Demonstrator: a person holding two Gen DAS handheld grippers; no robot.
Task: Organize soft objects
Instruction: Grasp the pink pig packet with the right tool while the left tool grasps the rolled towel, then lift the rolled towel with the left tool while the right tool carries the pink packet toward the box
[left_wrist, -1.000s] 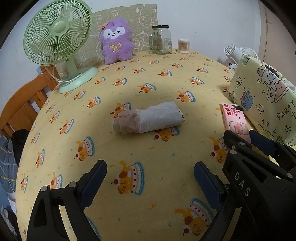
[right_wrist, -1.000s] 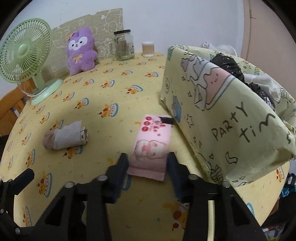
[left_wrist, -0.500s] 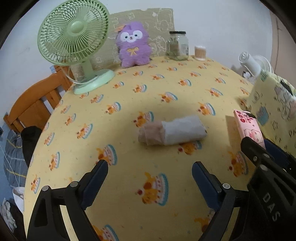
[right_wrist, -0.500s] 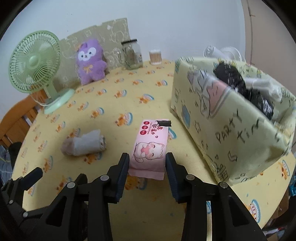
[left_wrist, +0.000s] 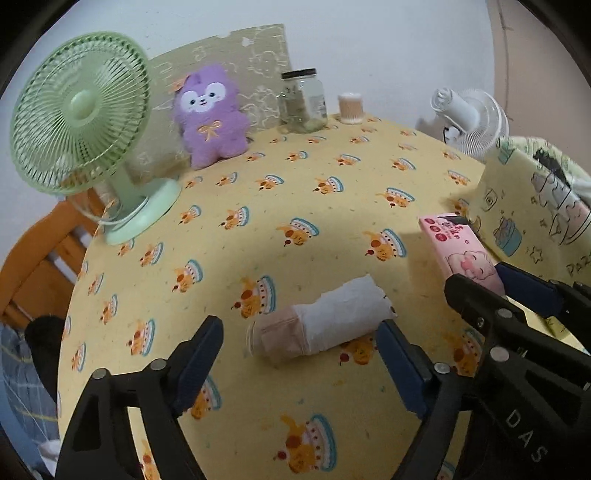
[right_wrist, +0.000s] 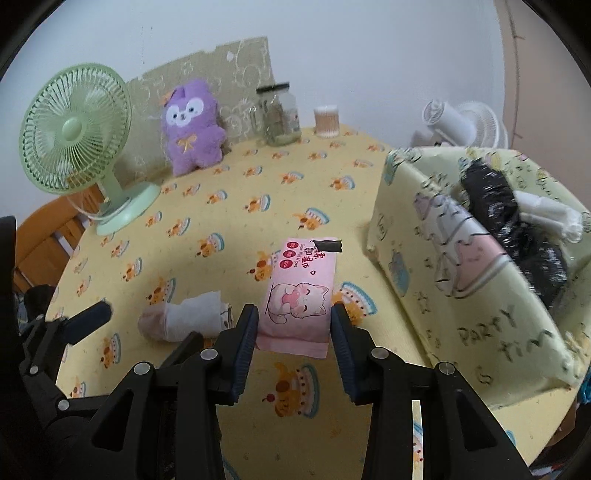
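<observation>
At the far left of my view stands the green desk fan (left_wrist: 79, 114), its base on the yellow cake-print cloth of the worktop (left_wrist: 295, 192), with a wooden chair (left_wrist: 40, 258) beyond the edge. Just right of the fan the purple plush toy (left_wrist: 212, 118) sits upright against a patterned board (left_wrist: 258, 55), then a glass jar (left_wrist: 304, 99) and a small tub of cotton swabs (left_wrist: 351, 108) along the back.

My left gripper (left_wrist: 299, 354) hovers over the rolled socks (left_wrist: 321, 323), a beige and white bundle lying on its side on the cloth. Its jaws stand wide and have just been closing a little; the roll lies between them, the right jaw just beside its white end, the left jaw well clear of the beige end. I cannot see any pinch on it.

Further right, my right gripper (right_wrist: 291, 332) has the pink wet-wipes pack (right_wrist: 301, 291) between its jaws. Both jaws sit against the pack's near end, which looks raised off the cloth, so I read it as pinched.

At the far right is the pale yellow fabric bin (right_wrist: 480, 295) with "PARTY" lettering, holding black (right_wrist: 509, 206) and white soft items (right_wrist: 550, 214). A white fan (right_wrist: 465, 125) stands behind it.
</observation>
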